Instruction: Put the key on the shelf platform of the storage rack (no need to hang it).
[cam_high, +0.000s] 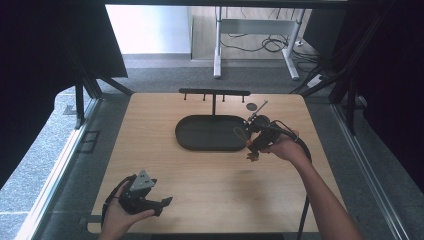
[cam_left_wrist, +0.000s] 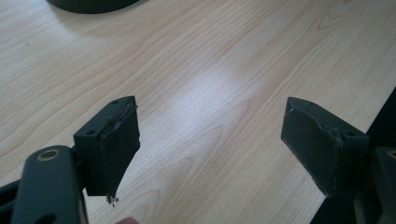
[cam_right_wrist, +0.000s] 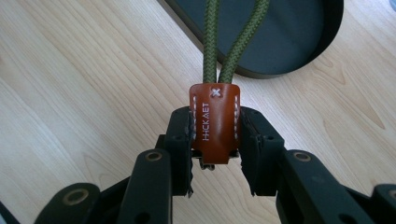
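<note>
Right tool (cam_right_wrist: 215, 154) clamps the leather tab (cam_right_wrist: 215, 123) of a green cord (cam_right_wrist: 233, 42) (beside the tray (cam_high: 210, 132)); left tool (cam_left_wrist: 210, 144) gapes, holding nothing, over the surface (cam_left_wrist: 210, 70).

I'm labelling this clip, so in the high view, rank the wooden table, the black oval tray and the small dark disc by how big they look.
1. wooden table, largest.
2. black oval tray.
3. small dark disc, smallest; it lies farther from the camera, but the gap is plain.

- Open tabletop (cam_high: 210, 175) is left free between the left gripper (cam_high: 167, 201) and the black tray (cam_high: 210, 132).
- Behind the tray, passage is blocked by the T-shaped rack (cam_high: 214, 93).
- The tray's right end is crowded by the right gripper (cam_high: 246, 136).
</note>
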